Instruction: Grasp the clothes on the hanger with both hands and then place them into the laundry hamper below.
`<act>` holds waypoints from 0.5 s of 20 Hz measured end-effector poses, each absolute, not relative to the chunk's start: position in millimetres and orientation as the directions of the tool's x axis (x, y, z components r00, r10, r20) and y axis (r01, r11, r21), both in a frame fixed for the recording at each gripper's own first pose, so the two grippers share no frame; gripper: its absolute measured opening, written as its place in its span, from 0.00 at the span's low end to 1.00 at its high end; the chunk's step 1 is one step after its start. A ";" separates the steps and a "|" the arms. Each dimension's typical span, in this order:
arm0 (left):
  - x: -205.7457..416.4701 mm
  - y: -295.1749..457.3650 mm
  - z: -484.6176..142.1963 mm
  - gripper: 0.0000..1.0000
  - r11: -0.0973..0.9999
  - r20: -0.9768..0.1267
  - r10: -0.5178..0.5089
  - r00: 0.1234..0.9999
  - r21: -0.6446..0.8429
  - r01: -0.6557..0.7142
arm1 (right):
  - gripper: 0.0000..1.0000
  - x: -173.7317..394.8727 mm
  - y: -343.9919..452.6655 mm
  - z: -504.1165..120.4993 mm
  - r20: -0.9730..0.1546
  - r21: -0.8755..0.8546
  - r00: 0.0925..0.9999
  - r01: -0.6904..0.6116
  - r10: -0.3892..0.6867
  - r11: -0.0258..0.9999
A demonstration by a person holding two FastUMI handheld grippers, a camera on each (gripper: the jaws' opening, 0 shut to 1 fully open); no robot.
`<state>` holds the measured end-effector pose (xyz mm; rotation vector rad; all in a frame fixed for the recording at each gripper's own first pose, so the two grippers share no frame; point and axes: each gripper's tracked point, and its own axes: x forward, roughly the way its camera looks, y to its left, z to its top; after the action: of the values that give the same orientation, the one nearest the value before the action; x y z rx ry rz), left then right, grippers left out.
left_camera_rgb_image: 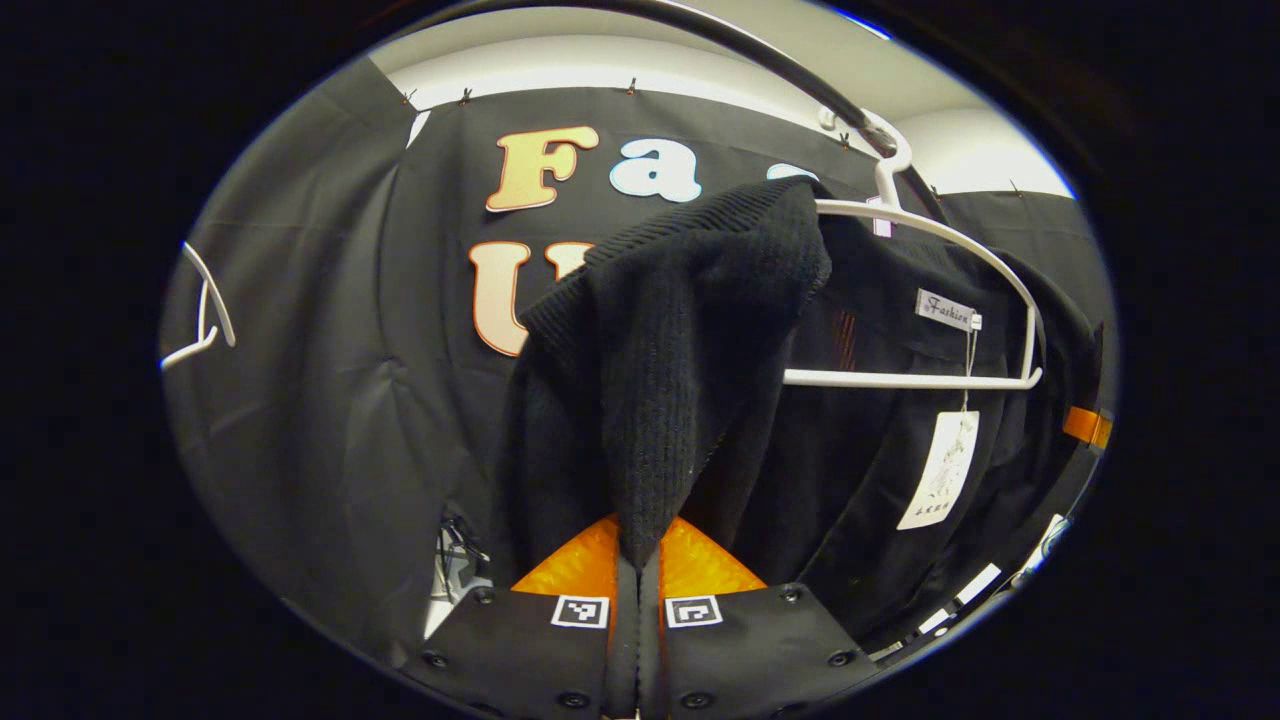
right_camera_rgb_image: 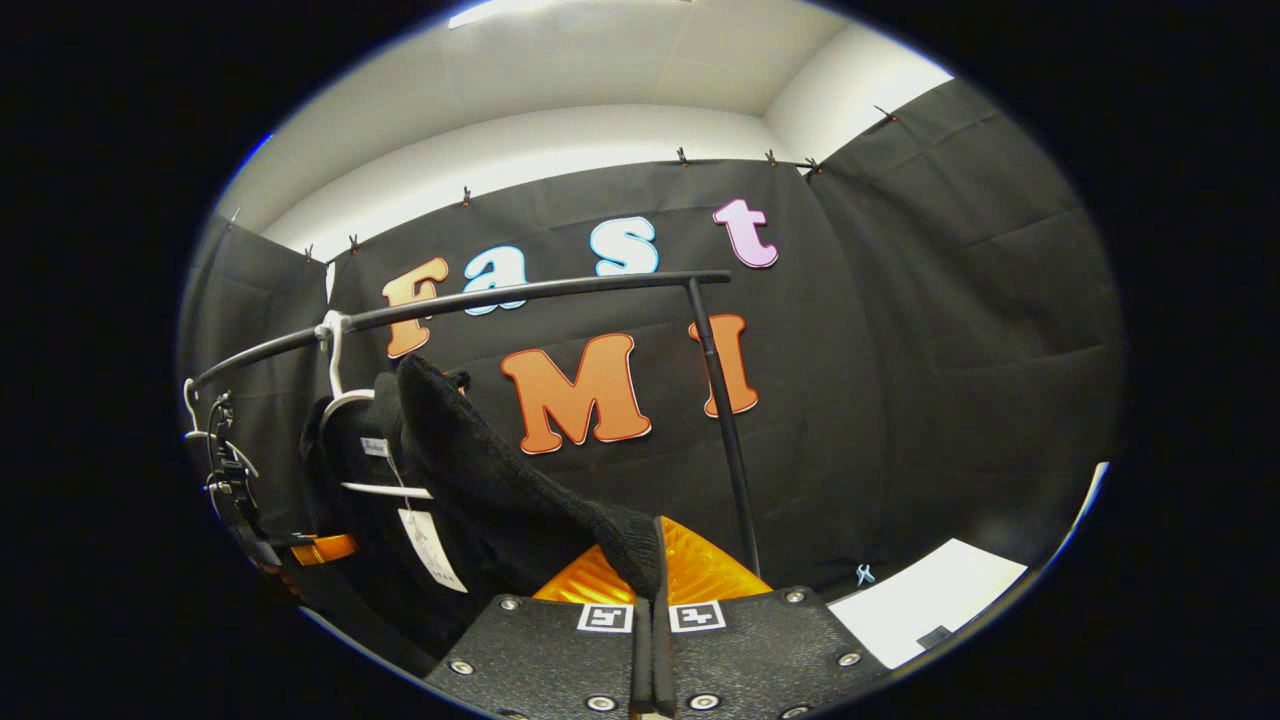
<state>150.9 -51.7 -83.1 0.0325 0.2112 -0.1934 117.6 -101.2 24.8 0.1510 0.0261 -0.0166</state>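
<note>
Soft, even light is coming from overhead in both views; the pale ceiling [right_camera_rgb_image: 600, 60] is glowing brightest; the black sweater [left_camera_rgb_image: 680, 350] is swallowing detail in shadow; straight lines such as the rail [right_camera_rgb_image: 520, 292] are bowing towards the edges; focus is staying sharp.

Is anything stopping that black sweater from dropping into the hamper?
Yes: the sweater is draped on a white hanger hooked over the rail. Both hand-held grippers pinch it. I cannot make out a hamper here.
</note>
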 end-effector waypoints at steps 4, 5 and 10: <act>153.3 -39.9 -73.1 0.07 0.982 -0.200 -0.185 0.962 0.006 0.190 | 0.00 136.5 -124.9 31.7 -0.030 0.143 0.999 0.046 -0.042 0.989; 152.9 -38.9 -70.0 0.07 0.981 -0.196 -0.188 0.962 0.005 0.193 | 0.00 140.3 -131.3 32.9 -0.031 0.149 0.998 0.054 -0.050 0.987; 148.2 -35.9 -45.3 0.07 0.978 -0.177 -0.203 0.963 0.007 0.207 | 0.00 166.3 -155.0 33.0 -0.040 0.184 0.996 0.086 -0.080 0.979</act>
<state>148.2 -35.9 -45.3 0.0256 0.1767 -0.2075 166.3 -155.0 33.0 0.1869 0.0321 -0.0835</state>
